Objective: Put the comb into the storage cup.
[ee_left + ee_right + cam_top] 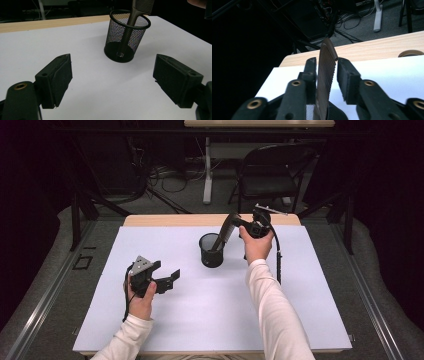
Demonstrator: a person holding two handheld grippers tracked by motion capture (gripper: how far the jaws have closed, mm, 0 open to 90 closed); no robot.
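A black mesh cup [211, 251] [127, 37] stands upright on the white table sheet [200, 310], just beyond the middle. A dark comb [226, 231] [128, 27] [325, 70] stands in it, handle down, leaning to the right. My right gripper [235, 220] [327, 62] is raised beside the cup with its jaws either side of the comb's toothed upper part. A gap shows between the comb and the right-hand pad, so this gripper is open. My left gripper [167, 275] [112, 77] hovers low at the left, open and holding nothing, pointing at the cup.
The table's wooden far edge [210, 220] has a round hole [410, 53] in it. Behind the table are a black folding chair [272, 172], a white table leg [207, 170] and floor cables. A cable [278, 260] hangs from my right gripper.
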